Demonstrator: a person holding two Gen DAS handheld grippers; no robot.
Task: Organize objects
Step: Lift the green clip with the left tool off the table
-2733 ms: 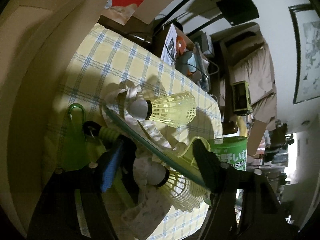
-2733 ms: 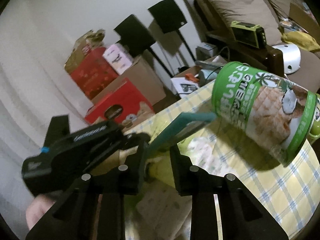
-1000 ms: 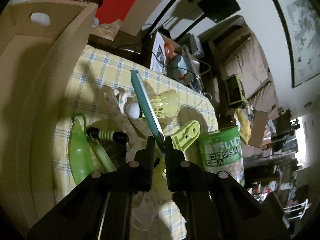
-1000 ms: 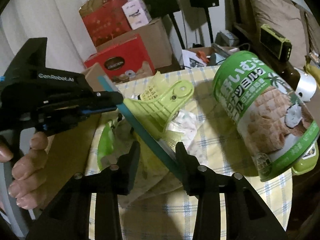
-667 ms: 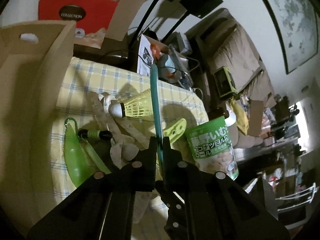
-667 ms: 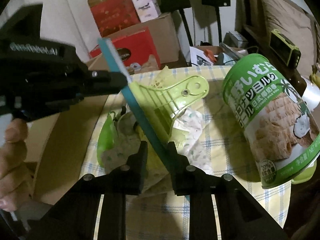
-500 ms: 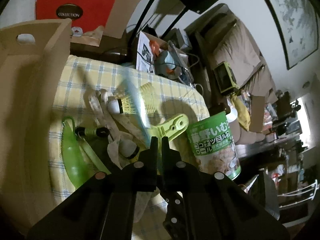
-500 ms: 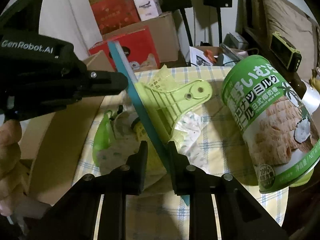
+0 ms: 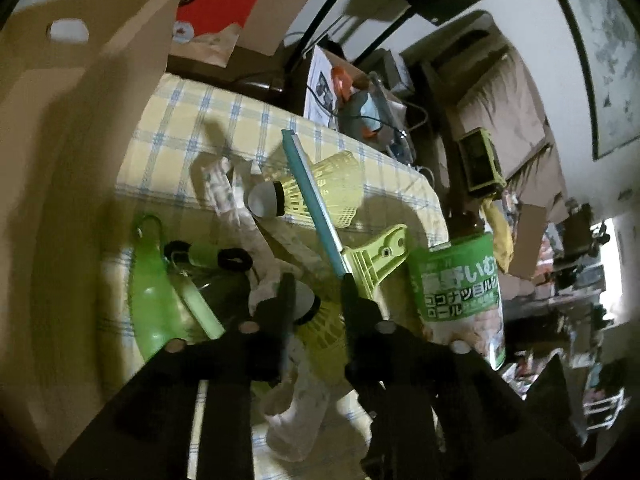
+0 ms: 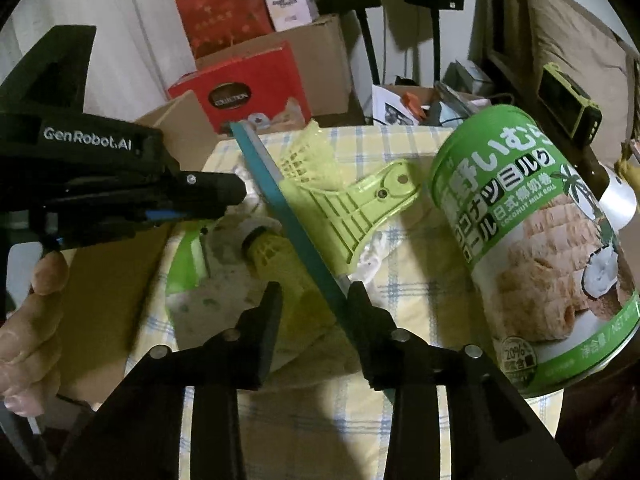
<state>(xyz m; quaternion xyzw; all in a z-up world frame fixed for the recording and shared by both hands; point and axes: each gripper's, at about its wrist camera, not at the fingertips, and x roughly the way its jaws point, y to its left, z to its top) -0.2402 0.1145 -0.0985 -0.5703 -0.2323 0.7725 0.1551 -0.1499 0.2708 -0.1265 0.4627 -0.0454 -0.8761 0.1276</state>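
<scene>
A lime-green bag clip with a long teal bar (image 9: 310,204) lies tilted over the pile on the yellow checked tablecloth (image 9: 200,120); it also shows in the right wrist view (image 10: 296,236). My left gripper (image 9: 318,296) is open, its right finger touching the bar's near end. My right gripper (image 10: 314,294) is open too, the bar resting against its right finger. Two yellow shuttlecocks (image 9: 312,196) (image 9: 320,320) and crumpled patterned cloth (image 9: 240,216) lie under the clip.
A green cookie tin (image 10: 532,240) stands at the table's right edge. A green water bottle (image 9: 152,292) lies at the left. A cardboard box wall (image 9: 60,140) rises along the left. Red and brown boxes (image 10: 256,76) stand behind the table.
Both grippers have opened and let go of the teal bar they were pinching. The clip has tipped and dropped lower onto the pile.
</scene>
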